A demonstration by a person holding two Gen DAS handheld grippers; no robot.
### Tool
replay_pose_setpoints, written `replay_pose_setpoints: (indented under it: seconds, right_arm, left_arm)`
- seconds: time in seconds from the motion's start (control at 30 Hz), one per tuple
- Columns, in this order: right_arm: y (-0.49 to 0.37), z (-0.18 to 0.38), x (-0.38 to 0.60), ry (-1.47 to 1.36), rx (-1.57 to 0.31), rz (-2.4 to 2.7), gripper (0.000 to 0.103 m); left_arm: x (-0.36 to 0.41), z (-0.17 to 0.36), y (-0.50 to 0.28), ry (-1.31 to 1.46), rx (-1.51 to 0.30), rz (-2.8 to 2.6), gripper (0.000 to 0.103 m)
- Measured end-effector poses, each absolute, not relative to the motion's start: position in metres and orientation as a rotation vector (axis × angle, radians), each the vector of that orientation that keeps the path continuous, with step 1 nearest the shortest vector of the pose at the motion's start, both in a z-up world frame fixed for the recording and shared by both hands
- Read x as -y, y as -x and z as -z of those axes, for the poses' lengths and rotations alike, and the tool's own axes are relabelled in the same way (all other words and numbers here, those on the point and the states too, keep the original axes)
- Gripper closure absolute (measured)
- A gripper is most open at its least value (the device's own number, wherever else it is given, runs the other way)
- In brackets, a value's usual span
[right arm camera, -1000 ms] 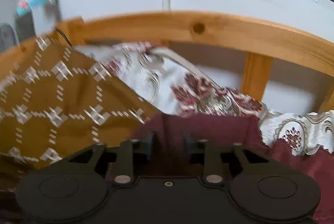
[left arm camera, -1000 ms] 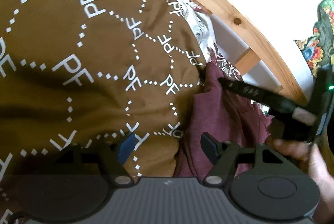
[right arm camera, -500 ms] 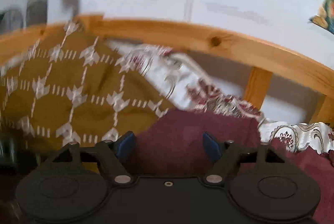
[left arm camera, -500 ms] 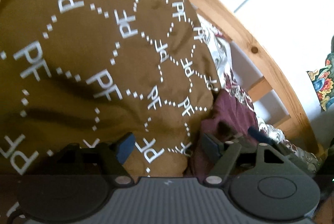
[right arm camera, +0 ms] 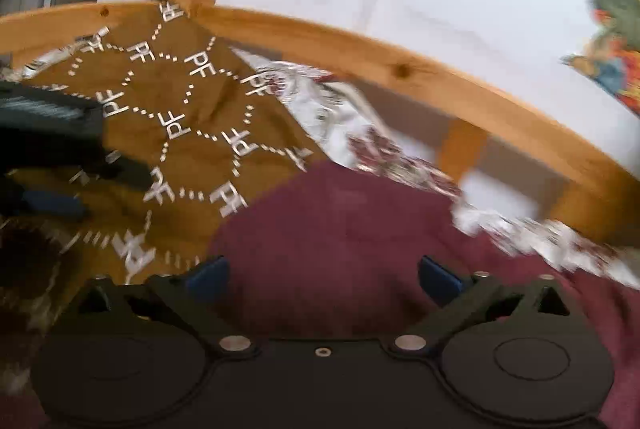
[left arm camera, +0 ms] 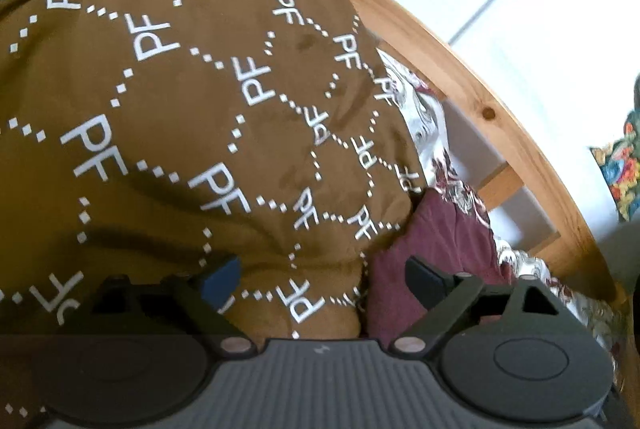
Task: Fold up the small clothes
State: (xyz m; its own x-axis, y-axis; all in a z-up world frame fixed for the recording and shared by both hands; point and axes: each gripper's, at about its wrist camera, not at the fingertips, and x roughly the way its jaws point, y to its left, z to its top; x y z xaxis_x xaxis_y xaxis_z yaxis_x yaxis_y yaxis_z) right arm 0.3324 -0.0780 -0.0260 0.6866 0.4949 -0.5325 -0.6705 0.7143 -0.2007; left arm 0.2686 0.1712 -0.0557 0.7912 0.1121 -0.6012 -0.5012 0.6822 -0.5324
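- Since 1 s ago the right gripper point(right arm camera: 324, 275) has gone from nearly closed to spread wide, and the right view has tilted and blurred — it's moving. The left view has swung so that more of the brown PF-print garment point(left arm camera: 192, 117) and the wooden bed rail point(left arm camera: 472, 69) shows.
- Brown garment: soft, light, floppy fabric w/ shallow creases; it will drape and sag, not hold shape. Lies on the floral bedsheet point(left arm camera: 424, 117), filling 9 to 12 o'clock of the left view, its right edge overlapping the maroon cloth point(right arm camera: 344, 229).
- Best grab, I judge: a hem or corner, pinching a single layer — the edge at 6 o'clock between the left fingers looks reachable. A mid-panel pinch would likely bunch it.
- Maroon cloth is also soft, a bit thicker-looking; it sits at 4 o'clock of the brown one in the left view.
- Left gripper point(left arm camera: 322, 279): released, jaws apart, low over the brown garment's near edge, a rounded fold of fabric in the gap but not clamped.
- Right gripper: released too, jaws wide, holding nothing, hovering over the maroon cloth and pointing toward the rail at 12 o'clock.
- Left tool body shows at 9 o'clock in the right view, so the two are close, side by side.
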Motion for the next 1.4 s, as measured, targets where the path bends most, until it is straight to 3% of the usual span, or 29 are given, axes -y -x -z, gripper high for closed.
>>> replay_pose_setpoints:
  seconds: [0.17, 0.5, 0.67, 0.83, 1.03, 1.4]
  right_arm:
    - [-0.283, 0.016, 0.172, 0.408, -0.591, -0.608, 0.001]
    - [-0.179, 0.012, 0.274, 0.596, -0.675, -0.6, 0.001]
    - [-0.152, 0.012, 0.278, 0.67, -0.721, -0.715, 0.001]
    - [-0.134, 0.024, 0.265, 0.774, -0.752, -0.773, 0.001]
    - [-0.117, 0.047, 0.244, 0.936, -0.746, -0.783, 0.001]
    - [-0.132, 0.068, 0.233, 0.964, -0.87, -0.729, 0.001]
  left_arm:
    - [-0.141, 0.047, -0.26, 0.633, -0.595, -0.31, 0.001]
    - [-0.055, 0.01, -0.204, 0.208, -0.655, -0.056, 0.001]
    - [-0.028, 0.003, -0.158, 0.08, -0.71, 0.009, 0.001]
    - [-0.036, 0.009, -0.132, 0.154, -0.791, -0.008, 0.001]
    - [-0.039, 0.018, -0.129, 0.171, -0.831, -0.007, 0.001]
    - [-0.018, 0.026, -0.132, 0.069, -0.856, 0.03, 0.001]
